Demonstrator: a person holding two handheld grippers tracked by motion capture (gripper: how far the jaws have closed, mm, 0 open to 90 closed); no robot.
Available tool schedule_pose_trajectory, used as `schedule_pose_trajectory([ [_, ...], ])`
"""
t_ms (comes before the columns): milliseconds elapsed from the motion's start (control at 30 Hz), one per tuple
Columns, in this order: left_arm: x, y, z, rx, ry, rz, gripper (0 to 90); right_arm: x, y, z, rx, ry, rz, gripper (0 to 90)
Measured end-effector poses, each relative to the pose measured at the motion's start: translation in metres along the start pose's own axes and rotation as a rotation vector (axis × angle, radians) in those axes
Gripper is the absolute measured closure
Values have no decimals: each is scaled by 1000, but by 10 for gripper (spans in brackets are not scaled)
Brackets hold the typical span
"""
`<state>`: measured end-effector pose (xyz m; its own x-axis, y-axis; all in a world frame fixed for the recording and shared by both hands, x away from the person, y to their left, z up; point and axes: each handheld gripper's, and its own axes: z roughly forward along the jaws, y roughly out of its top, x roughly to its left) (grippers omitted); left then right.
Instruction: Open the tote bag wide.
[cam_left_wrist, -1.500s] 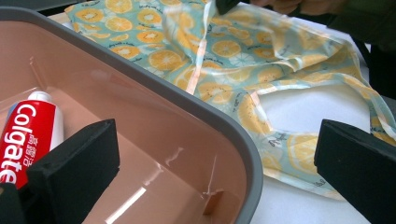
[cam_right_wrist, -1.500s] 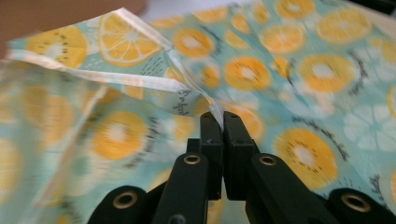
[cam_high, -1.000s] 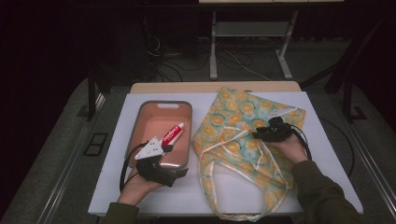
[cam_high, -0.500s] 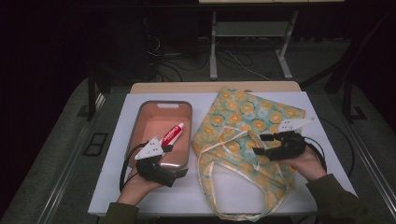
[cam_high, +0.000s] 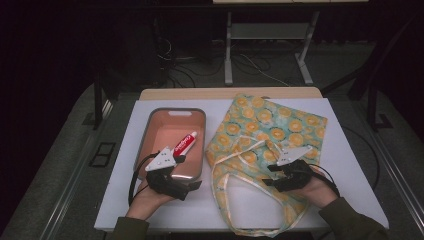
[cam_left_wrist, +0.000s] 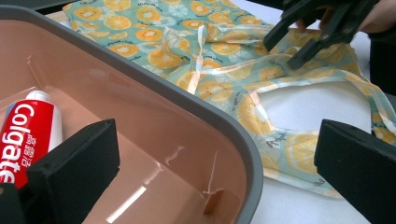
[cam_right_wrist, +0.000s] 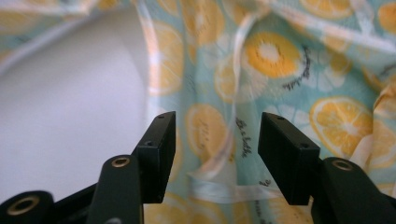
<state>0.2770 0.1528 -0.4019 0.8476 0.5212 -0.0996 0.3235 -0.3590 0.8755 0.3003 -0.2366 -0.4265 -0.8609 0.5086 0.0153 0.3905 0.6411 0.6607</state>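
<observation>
High view
Bench (cam_high: 350, 165): white top, it takes the lower middle of the frame.
Tray (cam_high: 150, 131): grey rim, pink inside, at centre left on the bench.
Toothpaste tube (cam_high: 185, 144): red and white, it lies at a slant inside the tray.
Bag (cam_high: 270, 122): cloth with orange slices printed on it, spread flat right of the tray, its pale handles looped toward the lower edge.
Left gripper (cam_high: 184, 186): at lower left, held by a hand, over the near end of the tray.
Right gripper (cam_high: 267, 175): at lower right, over the near part of the bag, held by a hand in a dark green sleeve (cam_high: 350, 222).

Left gripper view
Fingers (cam_left_wrist: 74, 168): wide open, one at lower left and one at lower right of the frame, nothing between them.
Tray (cam_left_wrist: 205, 116): its rim runs slanting across the middle; the left finger is over the pink inside.
Toothpaste tube (cam_left_wrist: 28, 133): at the left edge, in the tray.
Bag (cam_left_wrist: 233, 88): behind the tray, in the upper half of the frame.
Right gripper (cam_left_wrist: 308, 35): at upper right, just above the bag.

Right gripper view
Fingers (cam_right_wrist: 156, 154): apart by a moderate gap, not holding anything.
Bag (cam_right_wrist: 299, 70): close behind the fingers, a pale handle strip runs down through the gap; I cannot tell if it touches.
Bench (cam_right_wrist: 70, 102): white, at the left of the frame.
</observation>
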Motion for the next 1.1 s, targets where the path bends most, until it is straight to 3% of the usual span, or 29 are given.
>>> schedule_pose_trajectory([
  [133, 0, 0, 0, 1, 0, 0, 0, -5, -2, 11, 28, 18, 0, 579],
  [300, 0, 0, 0, 1, 1, 1, 0, -8, -3, 18, 42, 52, -13, 825],
  [367, 0, 0, 0, 1, 1, 1, 0, -8, -3, 18, 41, 74, -19, 877],
  [500, 0, 0, 0, 1, -1, 1, 0, -3, -3, 15, 27, 127, -6, 888],
  [533, 0, 0, 0, 0, -1, 0, 0, 2, -2, 12, 10, 165, -1, 889],
  [667, 0, 0, 0, 1, -1, 3, 0, 10, -2, 9, -4, 191, -4, 888],
  [867, 0, 0, 0, 2, -1, 1, 0, 5, 6, -5, -87, 166, 10, 888],
  [1100, 0, 1, 1, 2, -1, 3, 0, -19, 17, -24, -197, 100, 57, 888],
])
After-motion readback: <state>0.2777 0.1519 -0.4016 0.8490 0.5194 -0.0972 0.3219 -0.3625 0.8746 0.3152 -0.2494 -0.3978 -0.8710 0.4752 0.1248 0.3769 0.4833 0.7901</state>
